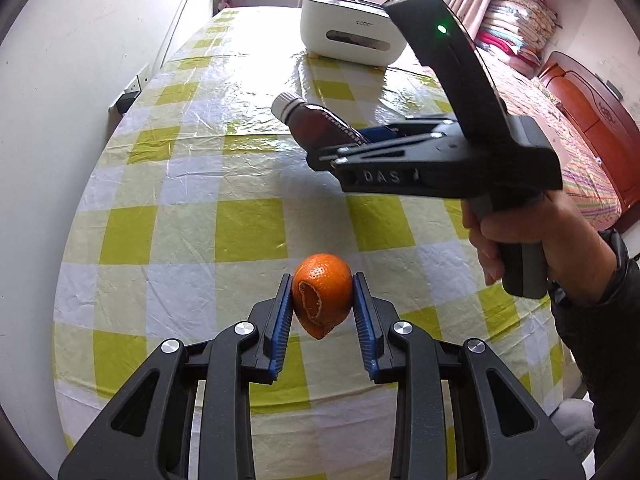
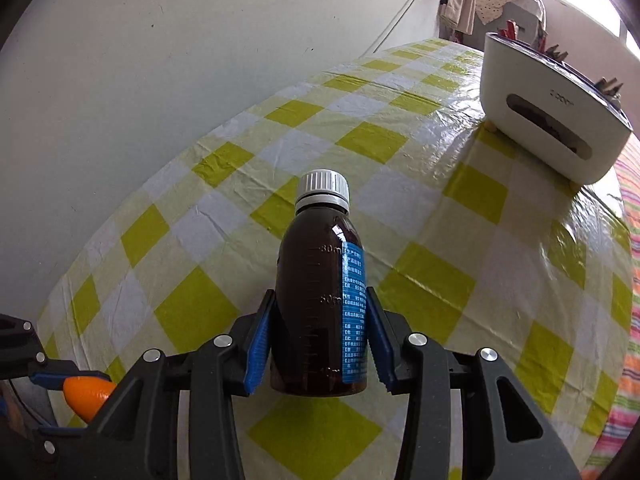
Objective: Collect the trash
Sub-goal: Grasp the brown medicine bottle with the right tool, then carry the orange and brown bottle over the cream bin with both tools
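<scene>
A hollow piece of orange peel [image 1: 322, 294] hangs above the checked tablecloth, with my left gripper [image 1: 322, 280] shut on it, blue pads pressing both sides. A brown medicine bottle [image 2: 316, 280] with a white cap and blue label is lifted off the table, and my right gripper [image 2: 320, 293] is shut on its lower body. In the left wrist view the right gripper [image 1: 336, 140] holds the bottle [image 1: 316, 120] tilted, cap to the left, beyond the peel. In the right wrist view the peel [image 2: 86, 396] shows at the lower left between the left gripper's fingers [image 2: 60, 378].
The table [image 1: 180, 200] has a yellow and white checked plastic cover and stands against a white wall on the left. A white desk organiser [image 1: 352, 36] with pens sits at the far end. A person's hand [image 1: 520, 236] holds the right gripper. A bed [image 1: 580, 140] lies to the right.
</scene>
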Demonstrator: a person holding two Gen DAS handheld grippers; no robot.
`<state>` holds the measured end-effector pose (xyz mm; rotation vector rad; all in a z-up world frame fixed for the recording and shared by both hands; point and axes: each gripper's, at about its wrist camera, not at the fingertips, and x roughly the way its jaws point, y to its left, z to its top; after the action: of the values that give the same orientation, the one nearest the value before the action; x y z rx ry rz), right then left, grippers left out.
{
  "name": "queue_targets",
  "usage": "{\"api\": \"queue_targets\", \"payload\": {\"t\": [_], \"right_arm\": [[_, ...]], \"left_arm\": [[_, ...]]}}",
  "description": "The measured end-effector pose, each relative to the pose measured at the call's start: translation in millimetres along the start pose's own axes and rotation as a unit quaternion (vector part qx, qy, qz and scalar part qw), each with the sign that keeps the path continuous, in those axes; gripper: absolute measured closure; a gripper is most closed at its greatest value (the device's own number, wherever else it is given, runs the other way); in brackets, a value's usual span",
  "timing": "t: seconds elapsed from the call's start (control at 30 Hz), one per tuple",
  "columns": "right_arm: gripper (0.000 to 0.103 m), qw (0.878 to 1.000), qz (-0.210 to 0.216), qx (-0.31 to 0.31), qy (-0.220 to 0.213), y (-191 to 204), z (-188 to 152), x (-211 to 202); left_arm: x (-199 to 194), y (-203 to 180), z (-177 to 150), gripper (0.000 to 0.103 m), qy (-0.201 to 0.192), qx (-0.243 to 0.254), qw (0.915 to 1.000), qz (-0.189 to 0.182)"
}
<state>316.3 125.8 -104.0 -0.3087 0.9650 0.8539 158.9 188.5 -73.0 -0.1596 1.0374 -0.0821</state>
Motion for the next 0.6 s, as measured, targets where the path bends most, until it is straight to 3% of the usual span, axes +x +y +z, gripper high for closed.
{"api": "queue_targets", "payload": {"t": [0.6], "right_arm": [[0.061,0.985,-0.028,0.158,-0.068,-4.2,-151.3,-124.7]], "left_arm": [[-34.7,-75.3,-12.2,0.074,-0.04,0.06,0.9971,-0.028]]}}
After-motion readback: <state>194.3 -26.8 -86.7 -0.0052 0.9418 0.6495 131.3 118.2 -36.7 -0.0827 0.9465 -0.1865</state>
